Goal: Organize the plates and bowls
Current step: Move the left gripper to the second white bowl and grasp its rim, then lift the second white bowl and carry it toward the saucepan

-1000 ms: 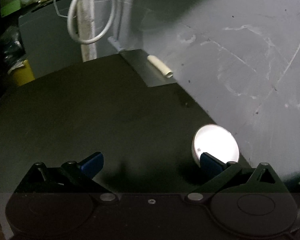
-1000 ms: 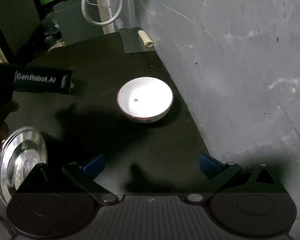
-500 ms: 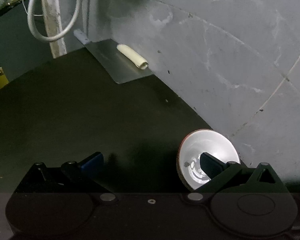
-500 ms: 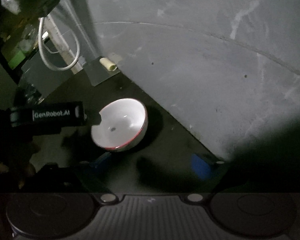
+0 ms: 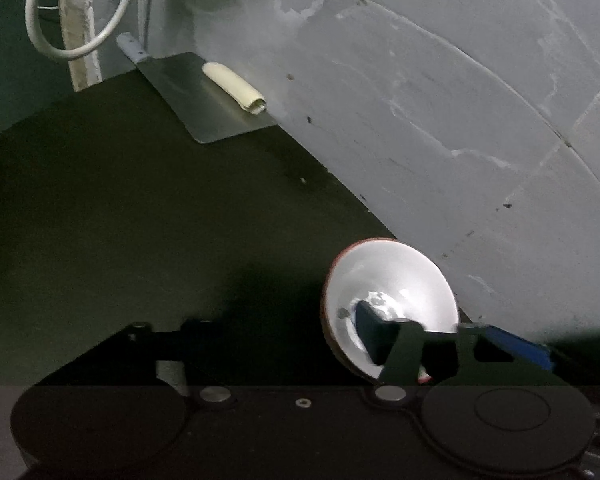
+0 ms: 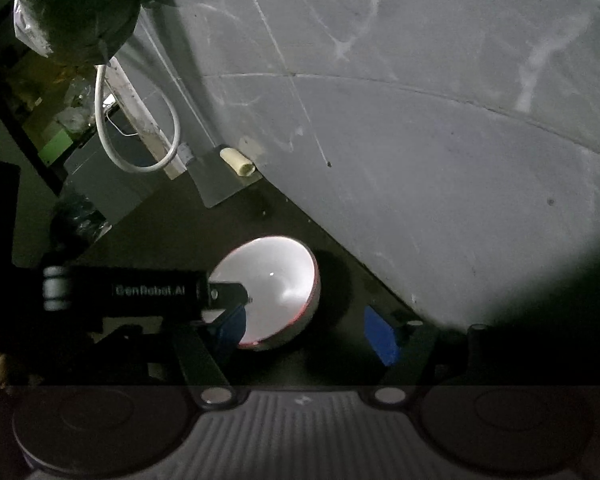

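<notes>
The left gripper [image 5: 440,336] pinches the near wall of a white bowl with a red rim [image 5: 388,300]: in the left wrist view one blue pad [image 5: 370,330] sits inside the bowl at lower right of the frame and the other [image 5: 516,344] lies outside, toward the wall. The bowl is tipped, its opening turned toward the camera. In the right wrist view the same bowl [image 6: 278,284] shows at lower centre, with the left gripper's black body marked "GenRobot.AI" [image 6: 148,290] reaching in from the left edge. The right gripper [image 6: 304,330] is spread wide and holds nothing, its blue pads [image 6: 380,334] on either side of the bowl's near edge; whether they touch it I cannot tell. The bowl is over a dark tabletop [image 5: 140,208], close to a scuffed grey wall [image 5: 440,120]. Toward the upper left, a metal sheet [image 5: 204,96] carries a cream tube [image 5: 234,86], beside a looped white cable [image 5: 80,44].
</notes>
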Demonstrator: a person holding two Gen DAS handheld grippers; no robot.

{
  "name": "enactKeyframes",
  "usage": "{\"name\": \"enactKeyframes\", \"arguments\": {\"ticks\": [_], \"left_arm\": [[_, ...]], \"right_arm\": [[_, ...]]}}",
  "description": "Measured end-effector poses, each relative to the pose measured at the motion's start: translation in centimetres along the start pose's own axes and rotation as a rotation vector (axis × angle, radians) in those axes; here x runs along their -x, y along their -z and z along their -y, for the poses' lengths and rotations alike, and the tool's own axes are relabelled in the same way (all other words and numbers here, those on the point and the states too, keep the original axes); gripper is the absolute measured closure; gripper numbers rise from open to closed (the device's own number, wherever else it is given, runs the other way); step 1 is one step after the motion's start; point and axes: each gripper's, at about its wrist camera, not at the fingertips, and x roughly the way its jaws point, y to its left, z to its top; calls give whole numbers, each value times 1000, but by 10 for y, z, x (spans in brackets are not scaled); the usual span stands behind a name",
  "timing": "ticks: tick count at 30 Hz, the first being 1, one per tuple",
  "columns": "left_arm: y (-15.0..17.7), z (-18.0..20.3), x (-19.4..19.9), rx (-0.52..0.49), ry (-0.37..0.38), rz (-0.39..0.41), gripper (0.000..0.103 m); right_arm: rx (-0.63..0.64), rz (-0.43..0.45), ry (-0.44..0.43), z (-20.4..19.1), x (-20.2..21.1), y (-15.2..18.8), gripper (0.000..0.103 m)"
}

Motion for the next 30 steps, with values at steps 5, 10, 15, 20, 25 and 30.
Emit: {"name": "enactKeyframes", "arguments": {"ticks": [5,10,15,20,25,30], "left_arm": [[1,1,-1,19,31,-11,77],[4,4,-1,29,50,-34,89],[8,5,3,31,41,-37,89],[16,5,18,36,33,-21,90],[24,8,46,51,27,26,90],[37,13,81,59,20,75,90]], "right_arm": [[1,-30,-9,-2,-11,-1,48],[13,-53,-51,-1,-15,-2,58],[42,-75,-87,-1,-12,-1,64],[73,-60,-116,-3,2,4,70],[95,-30,-141,-10,21,7,73],[121,1,-171,-19,48,11,74]]}}
